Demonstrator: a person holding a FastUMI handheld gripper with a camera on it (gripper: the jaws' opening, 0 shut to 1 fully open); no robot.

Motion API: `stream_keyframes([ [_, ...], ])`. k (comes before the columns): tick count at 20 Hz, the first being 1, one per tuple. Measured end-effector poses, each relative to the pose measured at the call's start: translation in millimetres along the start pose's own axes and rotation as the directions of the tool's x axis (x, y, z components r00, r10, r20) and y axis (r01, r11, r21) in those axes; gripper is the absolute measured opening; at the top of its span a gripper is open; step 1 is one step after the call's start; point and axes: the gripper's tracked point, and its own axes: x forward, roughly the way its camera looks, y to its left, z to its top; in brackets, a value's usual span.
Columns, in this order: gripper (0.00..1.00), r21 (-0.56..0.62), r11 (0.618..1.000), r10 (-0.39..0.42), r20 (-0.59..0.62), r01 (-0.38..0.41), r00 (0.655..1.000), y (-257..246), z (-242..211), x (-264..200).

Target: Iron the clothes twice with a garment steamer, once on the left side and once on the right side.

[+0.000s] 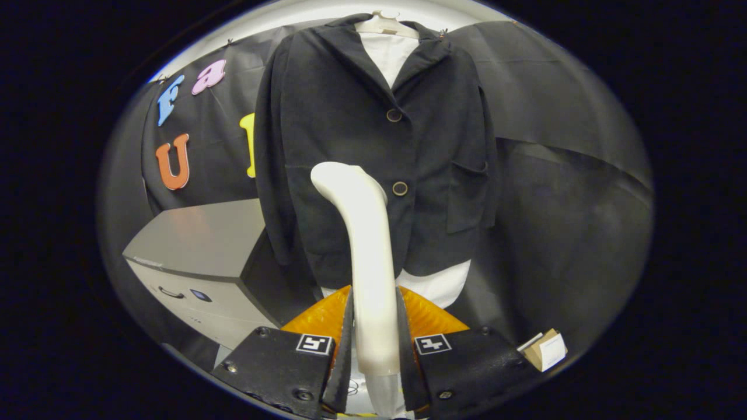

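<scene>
Gripper (373, 344) clamped on steamer (365, 245)

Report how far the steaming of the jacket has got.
Done: the claw is shut on the steamer, both fingers pressing its handle. In hand: its head is up at the dark jacket, left of the lower button. Left: nothing shows either side pass finished.

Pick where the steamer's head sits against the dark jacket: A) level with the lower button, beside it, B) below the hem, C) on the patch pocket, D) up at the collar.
A: held in the hand-held gripper, the steamer has its head next to the lower button of the jacket.
</scene>
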Motion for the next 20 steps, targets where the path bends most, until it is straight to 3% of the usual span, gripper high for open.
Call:
stream_keyframes([
  [20, 0.38, -0.039, 0.999, -0.021, -0.177, 0.014, 0.984, -7, -92, 27],
])
